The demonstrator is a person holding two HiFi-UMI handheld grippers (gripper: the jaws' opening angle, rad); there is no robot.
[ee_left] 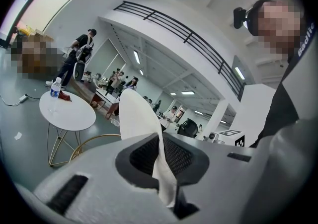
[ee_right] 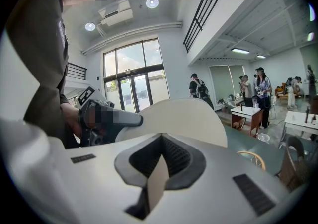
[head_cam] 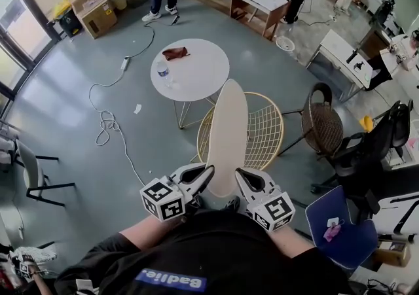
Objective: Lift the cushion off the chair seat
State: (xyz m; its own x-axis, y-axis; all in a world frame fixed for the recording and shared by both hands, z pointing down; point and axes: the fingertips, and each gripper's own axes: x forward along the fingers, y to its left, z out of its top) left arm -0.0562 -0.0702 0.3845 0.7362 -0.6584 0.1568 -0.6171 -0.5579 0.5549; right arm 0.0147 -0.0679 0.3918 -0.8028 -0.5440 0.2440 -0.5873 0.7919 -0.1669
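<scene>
Left gripper [ee_left: 160,138]: jaws closed on the near edge of the round, flat cream fabric cushion [head_cam: 227,133], with the fabric pinched between the ribbed black pads. Right gripper [ee_right: 160,141]: jaws clamped on the same edge, just beside the left gripper. The cushion stands on edge, held up over the seat of the gold wire-frame chair [head_cam: 267,131]. A round white table [head_cam: 196,74] stands beyond the chair.
</scene>
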